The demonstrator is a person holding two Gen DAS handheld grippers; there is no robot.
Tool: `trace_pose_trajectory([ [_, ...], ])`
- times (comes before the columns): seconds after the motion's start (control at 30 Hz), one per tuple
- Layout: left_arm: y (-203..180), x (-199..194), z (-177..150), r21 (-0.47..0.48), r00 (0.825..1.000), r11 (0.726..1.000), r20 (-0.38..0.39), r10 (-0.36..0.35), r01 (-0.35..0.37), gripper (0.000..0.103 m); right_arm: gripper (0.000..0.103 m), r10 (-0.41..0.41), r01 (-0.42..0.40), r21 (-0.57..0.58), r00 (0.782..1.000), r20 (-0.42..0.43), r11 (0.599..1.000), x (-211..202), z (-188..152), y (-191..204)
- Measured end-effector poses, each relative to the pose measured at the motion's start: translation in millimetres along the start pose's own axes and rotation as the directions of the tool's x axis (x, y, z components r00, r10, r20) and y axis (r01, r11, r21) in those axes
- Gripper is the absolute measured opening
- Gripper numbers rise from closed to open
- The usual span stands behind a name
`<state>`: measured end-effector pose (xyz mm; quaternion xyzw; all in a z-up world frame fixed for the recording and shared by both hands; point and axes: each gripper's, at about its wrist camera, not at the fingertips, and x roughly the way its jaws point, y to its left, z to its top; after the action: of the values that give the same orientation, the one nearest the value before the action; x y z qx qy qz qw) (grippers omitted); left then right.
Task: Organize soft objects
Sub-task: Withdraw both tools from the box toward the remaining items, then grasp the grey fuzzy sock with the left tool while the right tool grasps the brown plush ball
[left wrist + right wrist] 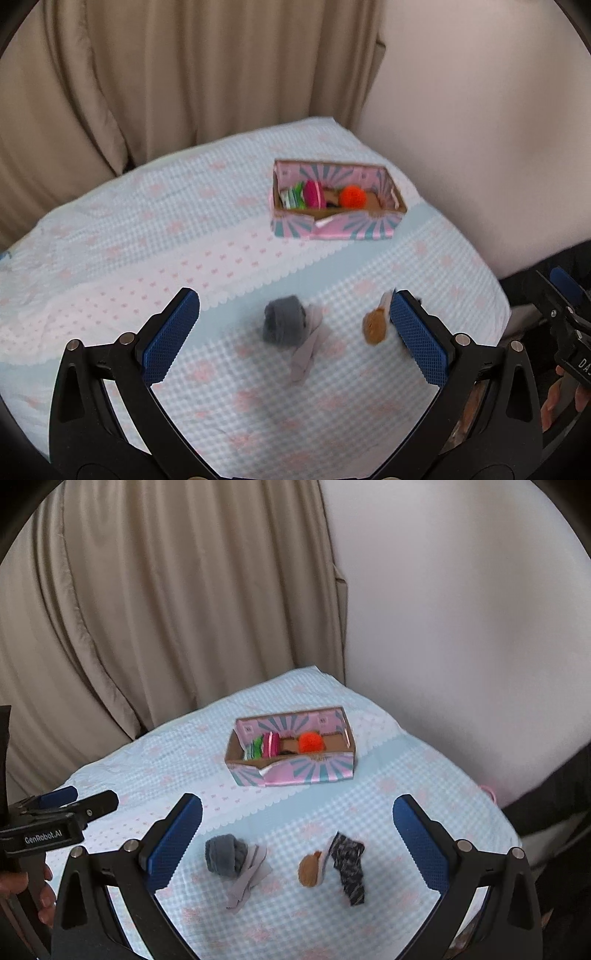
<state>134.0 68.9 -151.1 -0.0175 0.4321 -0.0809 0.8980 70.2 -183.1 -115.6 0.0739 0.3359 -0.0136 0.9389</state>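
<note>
Tools: your left tool (294,326) and right tool (297,834) are both wide open, holding nothing.
On the bed (388,786), the grey sock (225,854) lies just beside the brown sock (310,869), apart from the box (295,773).

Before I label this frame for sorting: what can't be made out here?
- Dark patterned sock: left view, almost wholly hidden behind the left tongs' right finger.
- Item under the orange ball in the box: both views, too small and dark.
- Green and pink pieces: blurred, type unclear.
- Right tongs: open, empty.
</note>
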Motion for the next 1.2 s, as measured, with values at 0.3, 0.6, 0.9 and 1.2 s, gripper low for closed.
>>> trace_pose_trajectory([
  [0.3,13,104,-51,0.015,0.997,0.999,-0.076,-0.029,0.03,0.103,0.096,-0.076,0.074,-0.037,0.995,-0.058,0.997,75,-72,10],
  [0.6,7,197,-90,0.034,0.997,0.999,-0.079,-0.021,0.023,0.102,0.09,-0.066,0.059,-0.091,0.995,-0.07,0.994,157,-137,7],
  [0.9,14,271,-114,0.0,0.996,1.0,-0.088,0.014,-0.014,0.102,0.076,-0.074,0.06,-0.111,0.989,-0.13,0.992,229,-184,0],
  [1.2,16,307,-121,0.022,0.993,1.0,-0.121,0.015,-0.012,0.075,0.067,-0.117,0.104,-0.087,0.979,-0.166,0.991,268,-194,-11],
])
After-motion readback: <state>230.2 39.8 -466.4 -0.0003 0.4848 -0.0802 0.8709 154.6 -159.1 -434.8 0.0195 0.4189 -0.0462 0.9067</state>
